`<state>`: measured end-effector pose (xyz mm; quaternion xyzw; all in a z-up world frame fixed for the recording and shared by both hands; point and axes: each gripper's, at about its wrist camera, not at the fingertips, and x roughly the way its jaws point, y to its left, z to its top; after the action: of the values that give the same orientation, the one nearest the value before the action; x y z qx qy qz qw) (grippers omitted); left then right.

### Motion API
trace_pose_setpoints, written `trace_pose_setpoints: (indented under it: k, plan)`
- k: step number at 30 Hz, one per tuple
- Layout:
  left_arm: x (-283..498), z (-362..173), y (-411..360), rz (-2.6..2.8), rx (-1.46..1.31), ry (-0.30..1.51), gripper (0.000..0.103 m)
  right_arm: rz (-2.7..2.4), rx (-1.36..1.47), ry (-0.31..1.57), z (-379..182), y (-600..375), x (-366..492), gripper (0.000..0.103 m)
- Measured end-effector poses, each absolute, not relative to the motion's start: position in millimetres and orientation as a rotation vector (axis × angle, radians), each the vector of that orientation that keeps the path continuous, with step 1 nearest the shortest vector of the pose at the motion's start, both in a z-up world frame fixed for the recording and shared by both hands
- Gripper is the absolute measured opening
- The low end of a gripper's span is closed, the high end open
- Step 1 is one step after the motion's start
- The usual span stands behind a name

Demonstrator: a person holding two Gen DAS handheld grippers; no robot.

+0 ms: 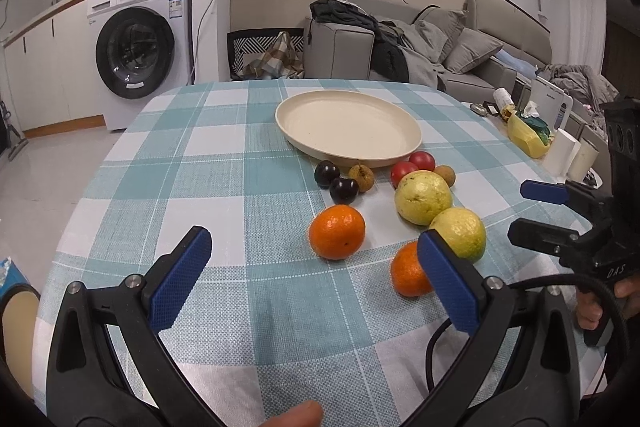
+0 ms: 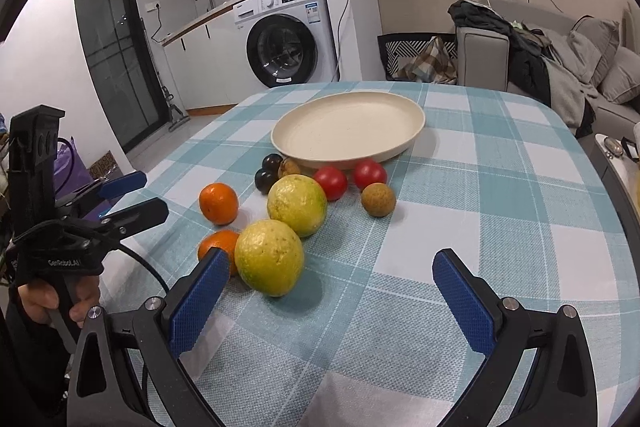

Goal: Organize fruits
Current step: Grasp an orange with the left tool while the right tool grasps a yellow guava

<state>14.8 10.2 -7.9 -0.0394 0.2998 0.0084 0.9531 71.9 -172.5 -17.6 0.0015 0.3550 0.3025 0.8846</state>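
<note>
Nothing has yet been placed on the cream plate (image 2: 348, 131): all the fruits (image 2: 298, 205) are still clustered on the tablecloth (image 2: 500, 247) just before it. Both the left gripper (image 1: 316, 267) and the right gripper (image 2: 330, 281) are held apart and empty, so the whole sorting is judged to remain.

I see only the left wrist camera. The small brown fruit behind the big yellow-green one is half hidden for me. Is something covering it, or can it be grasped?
Observer: In the right wrist view the brown fruit shows whole. It lies on the checked cloth at the right edge of the group, with nothing in front of it.
Operator: Good. Is the right gripper ready to take it?
Observer: The right gripper is wide open, with nothing between its fingers. A yellow-green fruit lies close ahead, by its left finger.
</note>
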Motion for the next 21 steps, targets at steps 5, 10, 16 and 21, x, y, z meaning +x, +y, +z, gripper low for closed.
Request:
trace_pose_setpoints:
  k: [5,10,16,21]
  plan:
    - [26.8,-10.0,9.8,0.037,-0.043,0.634,0.102,0.654,-0.012,0.804,-24.1,-160.5,77.1,0.103]
    - [40.8,-14.7,14.1,0.013,-0.058,0.681,0.102,0.711,0.009,0.861,-29.9,-148.1,82.2,0.102]
    - [55.2,-19.7,10.5,-0.017,-0.045,0.709,0.090,0.743,0.002,0.890,-33.9,-136.6,85.3,0.085]
    - [69.7,-27.7,9.2,-0.038,-0.048,0.762,0.077,0.762,0.016,0.911,-38.6,-135.7,88.8,0.070]
